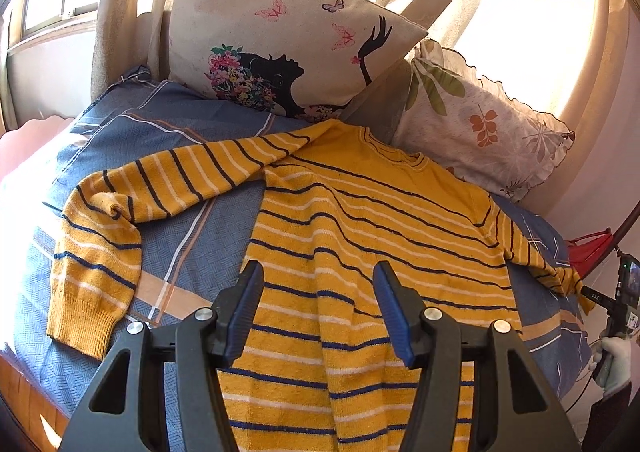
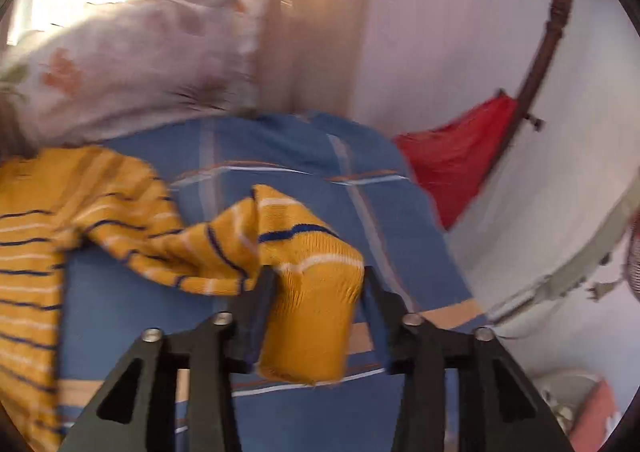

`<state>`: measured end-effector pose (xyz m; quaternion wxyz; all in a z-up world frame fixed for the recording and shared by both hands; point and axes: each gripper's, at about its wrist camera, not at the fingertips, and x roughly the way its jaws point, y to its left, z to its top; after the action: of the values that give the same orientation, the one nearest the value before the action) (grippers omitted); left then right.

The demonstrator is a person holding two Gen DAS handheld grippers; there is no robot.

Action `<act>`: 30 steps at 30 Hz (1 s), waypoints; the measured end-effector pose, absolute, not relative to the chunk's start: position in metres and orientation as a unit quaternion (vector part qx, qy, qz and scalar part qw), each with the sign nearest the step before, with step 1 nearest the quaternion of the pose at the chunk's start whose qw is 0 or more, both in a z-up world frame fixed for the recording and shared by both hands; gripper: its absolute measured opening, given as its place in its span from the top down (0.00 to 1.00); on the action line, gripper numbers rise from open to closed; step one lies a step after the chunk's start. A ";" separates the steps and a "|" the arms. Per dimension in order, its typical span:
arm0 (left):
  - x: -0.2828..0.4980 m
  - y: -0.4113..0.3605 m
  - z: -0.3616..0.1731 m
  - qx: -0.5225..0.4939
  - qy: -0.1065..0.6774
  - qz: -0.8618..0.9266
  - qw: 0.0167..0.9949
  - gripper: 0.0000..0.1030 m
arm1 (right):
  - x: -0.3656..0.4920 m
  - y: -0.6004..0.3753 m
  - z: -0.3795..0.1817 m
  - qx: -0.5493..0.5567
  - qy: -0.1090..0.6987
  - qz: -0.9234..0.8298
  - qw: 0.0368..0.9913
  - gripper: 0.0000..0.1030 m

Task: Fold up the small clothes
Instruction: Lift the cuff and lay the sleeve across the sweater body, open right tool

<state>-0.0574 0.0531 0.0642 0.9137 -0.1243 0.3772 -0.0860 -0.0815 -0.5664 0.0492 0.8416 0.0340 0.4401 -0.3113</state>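
While sweater (image 1: 360, 252) is being kept spread on blue bedsheet (image 1: 172, 252), frame centre, right gripper (image 2: 316, 284) is being clamped on sleeve cuff (image 2: 312, 312), prob. for folding inward. Left gripper (image 1: 316, 304) is being held open, empty, above lower body, prob. for pinning cloth.

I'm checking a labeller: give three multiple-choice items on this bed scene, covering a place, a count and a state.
1. Where does the sweater lie?
A. on the blue bedspread
B. on a chair
C. on the floor

2. How many pillows lean at the head of the bed?
A. one
B. two
C. four

3. What do the right tongs hold?
A. nothing
B. a pillow corner
C. the sweater's cuff

Answers: 1 A, it is spread across the bedspread; 2 B, the butterfly pillow and the leaf pillow; 3 C, the ribbed cuff sits between the fingers.
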 end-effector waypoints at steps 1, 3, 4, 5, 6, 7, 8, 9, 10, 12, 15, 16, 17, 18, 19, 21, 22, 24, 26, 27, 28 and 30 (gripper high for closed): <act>-0.056 0.053 0.062 -0.122 0.380 -0.083 0.913 0.46 | -0.088 -0.581 0.049 0.071 0.435 -0.306 0.844 0.43; -0.051 0.054 0.058 -0.121 0.387 -0.077 0.911 0.45 | -0.107 -0.597 0.051 0.150 0.407 -0.270 0.860 0.42; -0.048 0.055 0.056 -0.124 0.391 -0.075 0.909 0.45 | -0.114 -0.601 0.049 0.182 0.397 -0.248 0.865 0.42; -0.044 0.055 0.053 -0.127 0.395 -0.073 0.907 0.45 | -0.120 -0.604 0.046 0.212 0.391 -0.222 0.868 0.42; -0.040 0.054 0.050 -0.129 0.399 -0.072 0.905 0.45 | -0.123 -0.606 0.041 0.241 0.388 -0.200 0.867 0.42; -0.037 0.052 0.048 -0.129 0.404 -0.074 0.903 0.45 | -0.126 -0.607 0.035 0.265 0.387 -0.187 0.863 0.42; -0.035 0.049 0.045 -0.128 0.409 -0.078 0.900 0.45 | -0.126 -0.612 0.027 0.289 0.387 -0.180 0.857 0.42; -0.033 0.046 0.043 -0.126 0.413 -0.082 0.898 0.45 | -0.125 -0.614 0.020 0.311 0.386 -0.176 0.851 0.42; -0.031 0.042 0.040 -0.124 0.417 -0.086 0.896 0.45 | -0.124 -0.617 0.013 0.336 0.383 -0.173 0.843 0.42; -0.029 0.035 0.037 -0.117 0.424 -0.092 0.894 0.45 | -0.126 -0.630 -0.002 0.387 0.364 -0.165 0.831 0.42; -0.027 0.028 0.034 -0.112 0.428 -0.094 0.892 0.45 | -0.113 -0.649 -0.015 0.432 0.339 -0.177 0.817 0.42; -0.026 0.028 0.034 -0.113 0.428 -0.093 0.892 0.45 | -0.106 -0.654 -0.019 0.442 0.336 -0.182 0.812 0.41; -0.026 0.028 0.034 -0.115 0.428 -0.092 0.892 0.45 | -0.099 -0.660 -0.022 0.451 0.336 -0.186 0.806 0.40; -0.025 0.028 0.034 -0.116 0.428 -0.091 0.892 0.45 | -0.092 -0.664 -0.026 0.459 0.336 -0.189 0.800 0.40; -0.025 0.029 0.034 -0.117 0.428 -0.089 0.892 0.45 | -0.085 -0.669 -0.030 0.468 0.330 -0.189 0.798 0.40; -0.024 0.030 0.033 -0.119 0.429 -0.083 0.892 0.45 | -0.075 -0.675 -0.032 0.487 0.314 -0.178 0.795 0.55; -0.024 0.031 0.033 -0.120 0.429 -0.081 0.892 0.45 | -0.071 -0.677 -0.032 0.495 0.316 -0.175 0.790 0.87; -0.023 0.033 0.034 -0.121 0.429 -0.078 0.892 0.45 | -0.067 -0.680 -0.014 0.494 0.299 -0.173 0.798 0.91; -0.022 0.034 0.035 -0.122 0.427 -0.077 0.893 0.45 | -0.065 -0.681 0.022 0.472 0.259 -0.172 0.825 0.92; -0.022 0.034 0.035 -0.123 0.425 -0.077 0.893 0.45 | -0.066 -0.681 0.043 0.458 0.237 -0.171 0.840 0.92; -0.021 0.035 0.036 -0.124 0.424 -0.079 0.894 0.45 | -0.065 -0.678 0.063 0.441 0.218 -0.172 0.854 0.92; -0.022 0.036 0.037 -0.129 0.420 -0.083 0.894 0.45 | -0.059 -0.669 0.096 0.408 0.198 -0.173 0.874 0.92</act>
<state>-0.0217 0.0358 0.0370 0.8944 -0.1287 0.4202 -0.0833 -0.0589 -0.6688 0.0958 0.8740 0.4084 0.1984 -0.1728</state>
